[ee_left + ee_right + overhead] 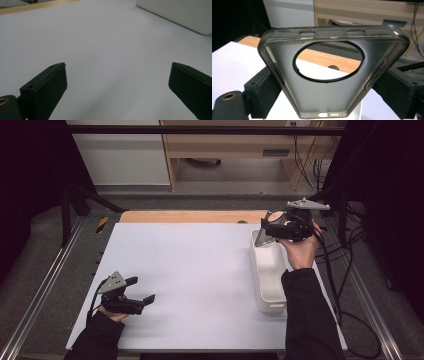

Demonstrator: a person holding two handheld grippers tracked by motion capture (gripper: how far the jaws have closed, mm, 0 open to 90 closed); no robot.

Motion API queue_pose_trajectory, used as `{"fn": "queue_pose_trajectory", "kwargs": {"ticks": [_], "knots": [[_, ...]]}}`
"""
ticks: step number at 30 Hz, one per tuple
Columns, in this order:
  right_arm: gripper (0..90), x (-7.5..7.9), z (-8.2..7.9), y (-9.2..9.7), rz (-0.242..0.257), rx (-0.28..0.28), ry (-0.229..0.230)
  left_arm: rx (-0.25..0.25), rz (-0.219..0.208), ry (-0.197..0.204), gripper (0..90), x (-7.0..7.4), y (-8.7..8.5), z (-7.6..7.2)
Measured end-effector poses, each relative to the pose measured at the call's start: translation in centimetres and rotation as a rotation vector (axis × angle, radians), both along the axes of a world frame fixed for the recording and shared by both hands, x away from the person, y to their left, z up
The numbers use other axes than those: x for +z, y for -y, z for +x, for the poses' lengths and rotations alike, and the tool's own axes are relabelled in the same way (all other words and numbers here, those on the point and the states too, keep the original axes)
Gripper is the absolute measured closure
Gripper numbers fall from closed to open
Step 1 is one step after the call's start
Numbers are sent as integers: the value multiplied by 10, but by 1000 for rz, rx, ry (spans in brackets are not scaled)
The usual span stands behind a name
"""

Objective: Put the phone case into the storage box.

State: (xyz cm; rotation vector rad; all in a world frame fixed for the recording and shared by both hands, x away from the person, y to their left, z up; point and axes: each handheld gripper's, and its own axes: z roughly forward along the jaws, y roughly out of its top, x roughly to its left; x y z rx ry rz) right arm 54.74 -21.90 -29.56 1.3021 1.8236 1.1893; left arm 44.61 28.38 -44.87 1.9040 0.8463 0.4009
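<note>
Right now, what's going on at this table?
A person holds a gripper in each hand. The right gripper is clamped on a smoky translucent phone case with a round camera cutout, held in the air above the far end of a white bin at the table's right side. The left gripper rests low over the white table near the front left, jaws spread wide with nothing between them.

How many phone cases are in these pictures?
1. The case is held by its sides between the right gripper's fingers, above the far end of the white bin. The bin's inside is partly hidden, so more could lie there.
</note>
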Motion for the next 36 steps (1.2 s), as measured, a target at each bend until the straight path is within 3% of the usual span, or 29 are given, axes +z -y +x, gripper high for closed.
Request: {"fn": "queue_pose_trajectory", "kwargs": {"ticks": [18, 36], "knots": [[116, -18, 27, -8, -5, -134, -34, -8, 5, -3, 13, -1, 0, 0], [116, -41, 41, -6, -7, -209, -81, -15, 8, -5, 13, -1, 1, 0]]}}
